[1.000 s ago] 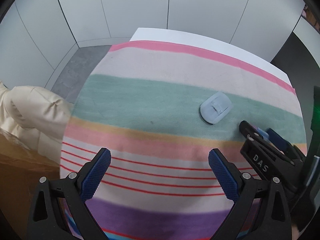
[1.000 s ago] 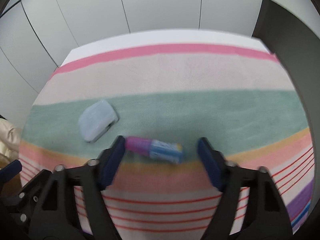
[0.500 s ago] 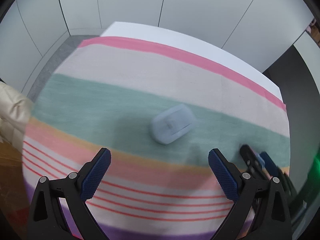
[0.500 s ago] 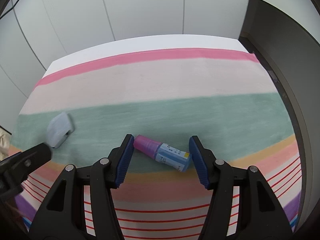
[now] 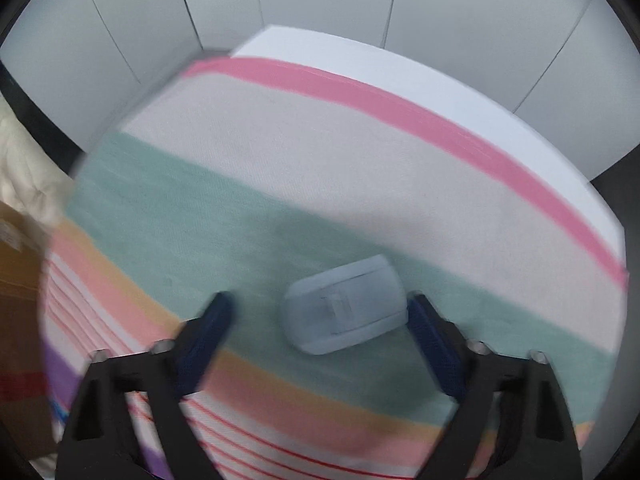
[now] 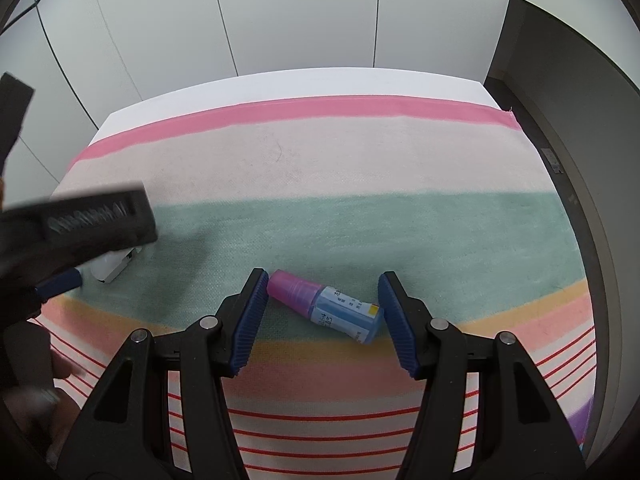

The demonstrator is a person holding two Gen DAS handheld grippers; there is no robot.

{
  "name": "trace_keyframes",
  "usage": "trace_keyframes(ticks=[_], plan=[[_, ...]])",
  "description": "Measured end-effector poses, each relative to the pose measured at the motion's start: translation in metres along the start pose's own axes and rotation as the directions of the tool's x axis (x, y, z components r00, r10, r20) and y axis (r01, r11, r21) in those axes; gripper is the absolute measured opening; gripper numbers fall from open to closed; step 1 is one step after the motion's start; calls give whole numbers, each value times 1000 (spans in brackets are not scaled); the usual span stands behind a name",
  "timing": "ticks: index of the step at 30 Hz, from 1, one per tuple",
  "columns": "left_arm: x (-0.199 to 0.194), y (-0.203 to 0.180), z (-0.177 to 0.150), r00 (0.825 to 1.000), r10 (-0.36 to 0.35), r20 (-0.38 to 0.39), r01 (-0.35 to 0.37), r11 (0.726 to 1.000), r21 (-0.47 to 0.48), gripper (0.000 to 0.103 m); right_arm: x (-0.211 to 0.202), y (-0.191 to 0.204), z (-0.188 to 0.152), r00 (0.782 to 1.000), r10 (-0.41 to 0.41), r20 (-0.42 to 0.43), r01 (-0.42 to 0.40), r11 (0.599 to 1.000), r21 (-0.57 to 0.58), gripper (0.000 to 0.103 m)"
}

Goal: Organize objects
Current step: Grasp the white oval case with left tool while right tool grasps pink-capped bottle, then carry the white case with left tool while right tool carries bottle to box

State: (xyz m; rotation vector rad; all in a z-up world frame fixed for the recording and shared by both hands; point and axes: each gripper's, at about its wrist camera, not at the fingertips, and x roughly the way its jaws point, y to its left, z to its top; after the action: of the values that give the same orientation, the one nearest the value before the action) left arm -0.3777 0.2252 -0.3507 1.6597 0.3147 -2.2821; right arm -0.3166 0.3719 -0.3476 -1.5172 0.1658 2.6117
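Closing in, the left gripper (image 5: 316, 320) has its jaws either side of the pale blue case (image 5: 346, 310) on the green stripe; only the right pad touches, so it could slide away. The right gripper (image 6: 322, 312) brackets the little bottle (image 6: 326, 308), which could roll.
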Motion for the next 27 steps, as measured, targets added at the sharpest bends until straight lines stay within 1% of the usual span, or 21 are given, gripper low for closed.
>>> trace_keyframes(ticks=[1, 2, 8, 12, 13, 14, 19, 21, 23, 27], plan=[[-3, -1, -2, 1000, 1, 18, -1, 1000, 10, 65, 0, 1, 0, 1000, 1, -1, -1, 1000, 0, 59], [-5, -3, -3, 1000, -6, 27, 6, 1000, 24, 59, 0, 1, 0, 1000, 1, -2, -1, 1000, 0, 59], [-10, -3, -5, 1000, -24, 19, 23, 997, 74, 59, 0, 5, 0, 1000, 0, -10, 0, 1000, 0, 59], [-14, -2, -10, 1000, -17, 11, 16, 995, 103, 59, -1, 7, 0, 1000, 2, -20, -2, 1000, -3, 59], [-16, 0, -10, 1000, -9, 17, 7, 993, 114, 59, -1, 7, 0, 1000, 2, -23, -2, 1000, -4, 59], [-20, 11, -21, 1000, -7, 23, 4, 992, 122, 59, -2, 7, 0, 1000, 2, -26, -2, 1000, -5, 59], [-40, 22, -21, 996, 12, 83, -28, 982, 187, 59, -15, 13, 4, 999, 10, -33, -11, 1000, -27, 59], [-55, 27, -20, 994, 11, 112, -34, 979, 202, 59, -25, 15, 8, 1000, 10, -23, -10, 999, -30, 59], [-73, 33, -16, 991, 5, 137, -35, 975, 217, 59, -37, 17, 13, 1000, 13, -12, -14, 999, -33, 59], [-102, 46, 2, 985, -17, 173, -24, 973, 231, 59, -64, 24, 28, 1000, 21, 12, -20, 999, -36, 59]])
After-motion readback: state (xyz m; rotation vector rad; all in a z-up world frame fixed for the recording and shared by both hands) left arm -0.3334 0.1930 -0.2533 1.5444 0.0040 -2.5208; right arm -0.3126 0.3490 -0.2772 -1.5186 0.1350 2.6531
